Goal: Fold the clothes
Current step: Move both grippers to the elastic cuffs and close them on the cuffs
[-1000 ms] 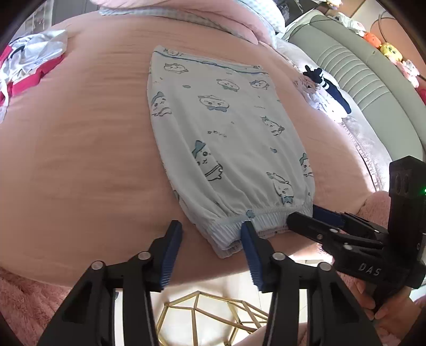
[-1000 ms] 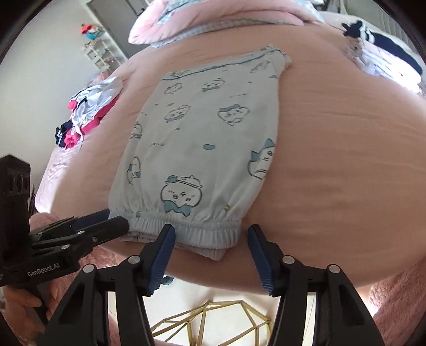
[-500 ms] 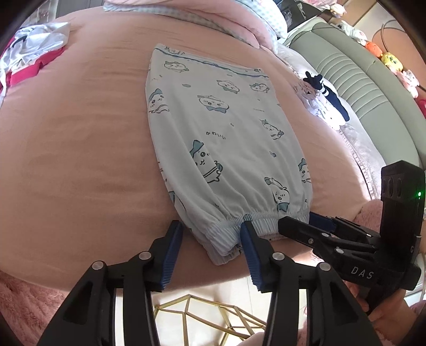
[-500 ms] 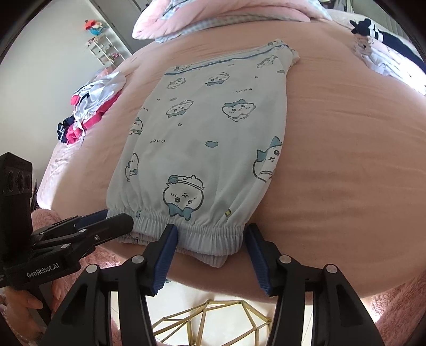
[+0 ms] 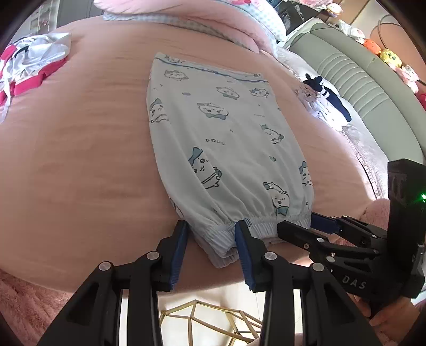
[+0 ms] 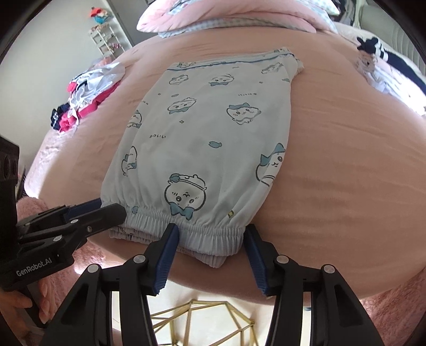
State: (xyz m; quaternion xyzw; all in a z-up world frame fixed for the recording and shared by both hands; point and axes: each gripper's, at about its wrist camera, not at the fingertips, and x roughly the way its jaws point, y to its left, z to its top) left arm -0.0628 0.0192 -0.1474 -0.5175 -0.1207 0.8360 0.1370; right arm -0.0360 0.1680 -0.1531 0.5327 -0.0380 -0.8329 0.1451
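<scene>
Left tool [image 5: 210,239] and right tool [image 6: 210,241] side by side, both with jaws spread wide.

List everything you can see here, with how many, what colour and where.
pyjama: one, pale blue with cartoon prints, folded flat mid-bed, elastic cuffs at the near edge
bed: one, pink sheet, fills the view
pile: one, white, pink and navy clothes, far left of bed
striped clothes: one heap, navy and white, far right of bed
pillows: pink and blue check, head of bed
plush toys: several, yellow, orange, pink, on the grey headboard
gold frame: one, wire, on floor below
left tongs: open, straddling the cuff
right tongs: open, straddling the cuff
</scene>
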